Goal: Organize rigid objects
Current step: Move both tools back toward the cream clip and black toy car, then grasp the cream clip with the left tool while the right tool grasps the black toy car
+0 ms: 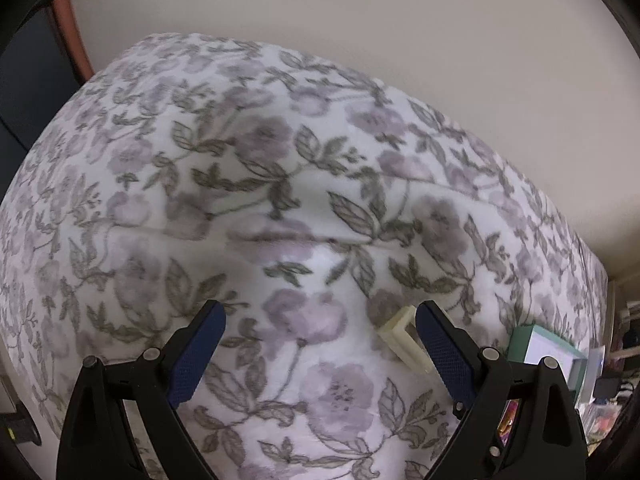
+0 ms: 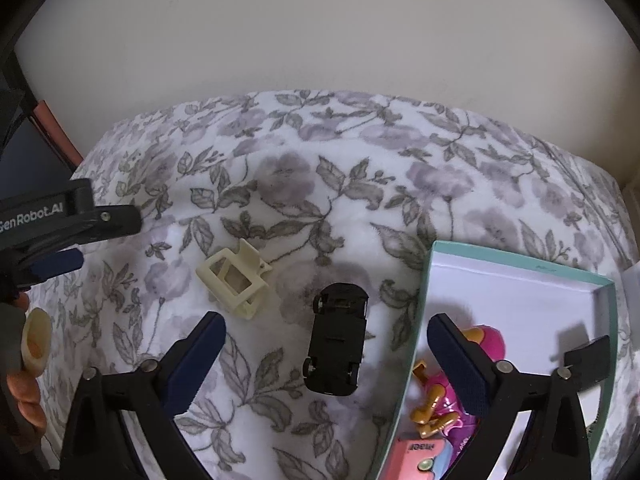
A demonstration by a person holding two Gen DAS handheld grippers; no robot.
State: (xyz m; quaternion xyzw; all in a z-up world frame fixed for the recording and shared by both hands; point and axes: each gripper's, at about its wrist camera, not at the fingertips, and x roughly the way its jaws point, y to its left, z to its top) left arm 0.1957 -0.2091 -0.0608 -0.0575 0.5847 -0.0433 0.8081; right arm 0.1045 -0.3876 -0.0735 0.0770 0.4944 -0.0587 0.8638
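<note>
Two grippers hung over a bed covered by a white blanket (image 2: 360,208) printed with mauve flowers and grey-green leaves, and neither held anything. The right gripper (image 2: 326,364) pointed steeply down with its blue-padded fingers (image 2: 196,360) spread wide apart; between them, but touched by neither pad, lay a black toy car (image 2: 338,340) flipped onto its roof, its underside and small wheels facing up. Just beyond the car and to its left sat a cream hair claw clip (image 2: 236,280), resting on the blanket a little apart from the car. To the right of the car stood an open teal box (image 2: 520,266) with a white lining, its near wall passing behind the right finger; inside it lay a pink and orange toy (image 2: 444,400) and a pink card-like item (image 2: 416,456) at the lower edge. The left gripper (image 2: 68,236) entered that view from the left edge, and a hand (image 2: 24,384) showed below it. In the left wrist view the left gripper (image 1: 320,354) also had its fingers (image 1: 196,354) wide apart above bare blanket (image 1: 280,184), with the claw clip (image 1: 404,338) just beside the outer part of the right-hand finger and mostly hidden behind it, and a corner of the teal box (image 1: 532,344) farther right. A pale wall (image 2: 320,32) rose behind the bed.
</note>
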